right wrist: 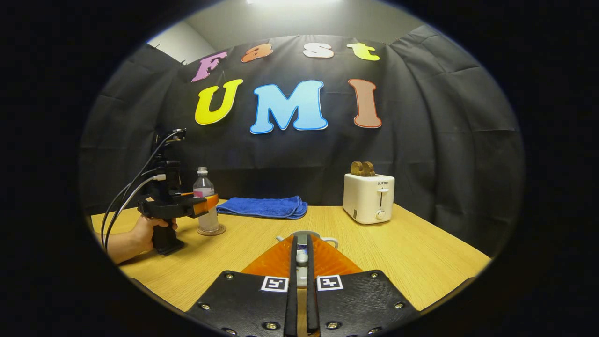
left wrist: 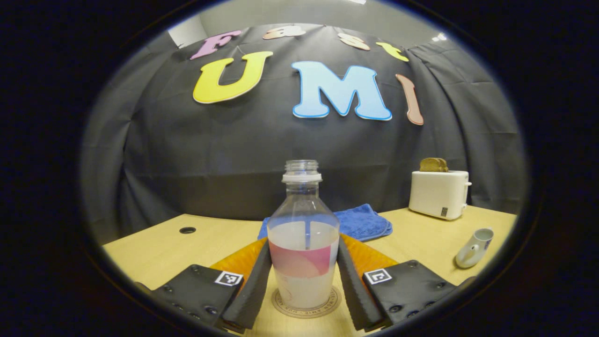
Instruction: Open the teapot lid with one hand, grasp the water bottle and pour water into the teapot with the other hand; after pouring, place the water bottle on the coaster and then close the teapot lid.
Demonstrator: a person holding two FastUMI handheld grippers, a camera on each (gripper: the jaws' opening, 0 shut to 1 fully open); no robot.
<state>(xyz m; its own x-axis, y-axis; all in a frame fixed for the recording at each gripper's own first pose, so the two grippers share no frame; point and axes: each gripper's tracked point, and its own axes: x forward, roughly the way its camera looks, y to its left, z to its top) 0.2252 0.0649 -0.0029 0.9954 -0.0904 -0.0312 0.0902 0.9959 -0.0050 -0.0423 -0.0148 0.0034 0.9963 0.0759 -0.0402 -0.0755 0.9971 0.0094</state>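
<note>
Tabletop; bottle on coaster

Toaster, ahead and right of the right gripper: brand word "SUPOR" on its front, above the lever. Coaster between the left gripper's fingers, under the water bottle: ring of lettering, too small to read.

Two gripper cameras, both low over the table and facing the back wall.
The left gripper view sits close behind the bottle; the right gripper view looks from farther back, over the teapot. Both share the toaster, blue towel and bottle.
</note>
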